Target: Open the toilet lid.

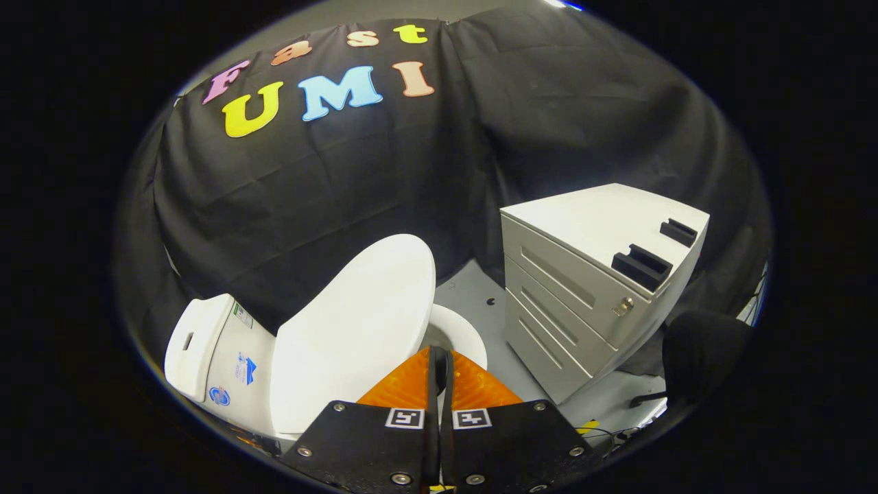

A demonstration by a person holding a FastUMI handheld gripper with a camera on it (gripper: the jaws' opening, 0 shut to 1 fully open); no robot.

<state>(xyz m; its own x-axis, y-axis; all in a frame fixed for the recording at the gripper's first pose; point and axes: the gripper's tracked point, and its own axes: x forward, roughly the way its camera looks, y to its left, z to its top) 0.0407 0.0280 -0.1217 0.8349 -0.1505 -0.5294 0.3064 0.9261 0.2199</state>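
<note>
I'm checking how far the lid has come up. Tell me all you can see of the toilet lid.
The toilet lid is a white, smooth, glossy oval, plastic by its look. It stands raised and tilted back toward the tank, leaving part of the bowl rim uncovered beside it. The gripper, fingers together, sits just at its lower edge; whether it touches the lid cannot be told.

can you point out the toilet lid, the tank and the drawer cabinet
toilet lid (357,329), gripper view, middle of its raised white face
tank (230,360), gripper view, its side wall, left of the lid
drawer cabinet (569,302), gripper view, drawer front, beyond the gripper (439,357), whose fingers are shut together
</note>
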